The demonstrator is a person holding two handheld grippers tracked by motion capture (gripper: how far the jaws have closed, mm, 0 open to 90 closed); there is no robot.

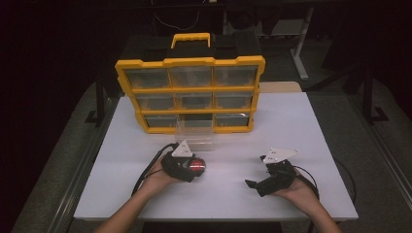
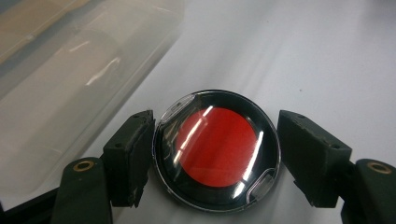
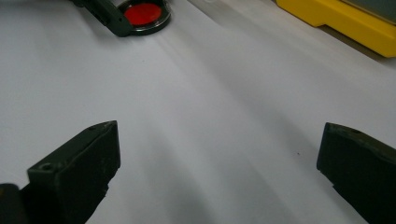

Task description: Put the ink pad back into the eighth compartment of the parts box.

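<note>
Jaws of the left gripper (image 2: pixel 215 158) sit either side of a round case (image 2: pixel 217 151), the left one touching its rim and the right one just off it, so this looks like a grasp about to close or just let go; which, the views cannot say. The case lies flat on the white table (image 1: pixel 301 121), at about 7 o'clock from the table's centre, just in front of a clear drawer (image 1: pixel 194 132) pulled out of the yellow organiser (image 1: pixel 189 90) at 12 o'clock, probably its source or destination. It is a shallow disc: glossy clear lid catching streaks of light, black ring, bright red centre. Over at 5 o'clock the right gripper (image 1: pixel 265 183) rests low in the person's hand, jaws spread wide on nothing, apparently waiting.
</note>
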